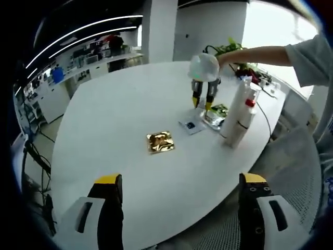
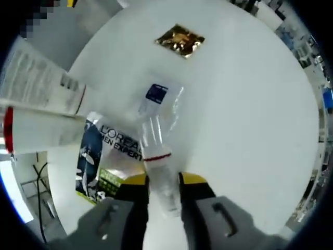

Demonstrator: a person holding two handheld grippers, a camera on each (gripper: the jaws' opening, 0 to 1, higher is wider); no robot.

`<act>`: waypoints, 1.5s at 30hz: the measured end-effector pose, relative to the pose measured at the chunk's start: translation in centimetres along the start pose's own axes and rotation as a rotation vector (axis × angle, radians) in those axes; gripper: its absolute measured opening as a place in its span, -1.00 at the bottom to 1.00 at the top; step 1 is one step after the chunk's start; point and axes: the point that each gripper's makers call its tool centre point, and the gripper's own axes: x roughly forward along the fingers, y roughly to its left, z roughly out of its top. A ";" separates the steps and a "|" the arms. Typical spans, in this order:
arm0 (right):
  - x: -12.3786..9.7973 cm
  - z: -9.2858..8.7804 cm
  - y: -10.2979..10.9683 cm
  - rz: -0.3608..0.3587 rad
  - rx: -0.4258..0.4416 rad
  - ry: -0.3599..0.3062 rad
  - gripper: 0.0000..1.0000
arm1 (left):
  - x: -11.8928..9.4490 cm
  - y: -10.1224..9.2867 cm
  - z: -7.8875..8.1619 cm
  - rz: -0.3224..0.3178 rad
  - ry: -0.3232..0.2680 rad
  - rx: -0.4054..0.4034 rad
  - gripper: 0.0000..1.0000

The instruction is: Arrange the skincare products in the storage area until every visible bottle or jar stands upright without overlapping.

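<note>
The skincare products sit grouped at the far side of the white table (image 1: 130, 104): two tall white bottles (image 1: 240, 112) stand upright, touching, while flat sachets lie beside them. In my right gripper view, the right gripper (image 2: 164, 185) is pinching a clear sachet (image 2: 156, 156) low over the L'Oreal sachet (image 2: 106, 156), I think so I can lift it off the pile and stop the overlap. The small blue-labelled sachet (image 2: 156, 94) lies just past it, and the gold foil sachet (image 2: 180, 39) rests well apart, alone on bare table. My left gripper (image 1: 179, 208) hangs back near the table's edge with its jaws spread and holding nothing (kept clear, I judge, to watch the whole layout).
</note>
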 end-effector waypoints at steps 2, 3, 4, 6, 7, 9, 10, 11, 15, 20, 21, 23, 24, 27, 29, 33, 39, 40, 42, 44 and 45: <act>0.0 0.0 0.0 0.001 -0.005 0.005 -0.56 | 0.1 -0.3 0.1 -0.005 -0.002 0.004 0.80; 0.0 0.0 0.0 0.000 -0.011 0.006 -0.57 | 0.2 -0.4 0.1 -0.007 -0.004 0.005 0.80; 0.0 0.0 0.0 0.001 -0.018 0.008 -0.57 | 0.2 -0.5 0.2 -0.011 -0.005 0.008 0.80; 0.0 -0.2 0.1 0.001 -0.020 0.024 -0.60 | 0.2 -0.7 0.2 -0.014 -0.006 0.011 0.80; 0.0 -0.2 0.1 -0.004 -0.020 0.022 -0.60 | 0.2 -0.8 0.2 -0.014 -0.007 0.011 0.80; -0.1 -0.2 0.2 -0.015 0.005 0.015 -0.61 | 0.2 -0.8 0.1 -0.014 -0.008 0.010 0.79; -0.3 -0.2 0.2 -0.023 0.013 0.010 -0.62 | 0.1 -0.8 0.1 -0.014 -0.008 0.011 0.79; -0.4 -0.3 0.2 -0.029 0.017 0.010 -0.62 | 0.0 -0.8 0.1 -0.013 -0.007 0.012 0.79; -0.9 -0.7 0.6 -0.041 0.052 0.007 -0.63 | -0.1 -0.8 0.1 -0.010 -0.010 0.017 0.79; -1.9 -0.7 1.3 -0.075 0.105 -0.031 -0.64 | -0.1 -1.1 0.2 -0.015 -0.016 0.023 0.78; -2.2 -0.9 1.4 -0.084 0.121 -0.036 -0.64 | -0.2 -1.3 0.2 -0.019 -0.016 0.027 0.77; -2.7 -1.2 1.6 -0.101 0.140 -0.044 -0.64 | -0.2 -1.6 0.2 -0.023 -0.017 0.030 0.78; -2.9 -1.2 1.7 -0.108 0.149 -0.050 -0.64 | -0.3 -1.8 0.2 -0.028 -0.017 0.032 0.77; -3.7 -1.3 2.0 -0.144 0.196 -0.094 -0.64 | -0.4 -2.0 0.2 -0.032 -0.018 0.038 0.77; -4.1 -1.5 2.1 -0.164 0.211 -0.106 -0.64 | -0.4 -1.9 0.3 -0.035 -0.020 0.042 0.77; -5.0 -1.9 2.9 -0.197 0.248 -0.136 -0.64 | -0.5 -2.3 0.4 -0.040 -0.023 0.051 0.77; -6.4 -2.4 4.0 -0.243 0.278 -0.170 -0.64 | -0.6 -2.9 0.6 -0.046 -0.028 0.065 0.77; -6.7 -2.5 4.2 -0.259 0.295 -0.180 -0.64 | -0.6 -3.0 0.6 -0.048 -0.028 0.067 0.77; -7.2 -2.8 4.4 -0.275 0.315 -0.192 -0.64 | -0.6 -3.3 0.6 -0.052 -0.028 0.073 0.77; -7.8 -3.0 4.7 -0.304 0.339 -0.211 -0.64 | -0.6 -3.5 0.7 -0.056 -0.031 0.078 0.77; -8.1 -3.0 4.7 -0.317 0.354 -0.228 -0.64 | -0.6 -3.6 0.8 -0.057 -0.033 0.080 0.77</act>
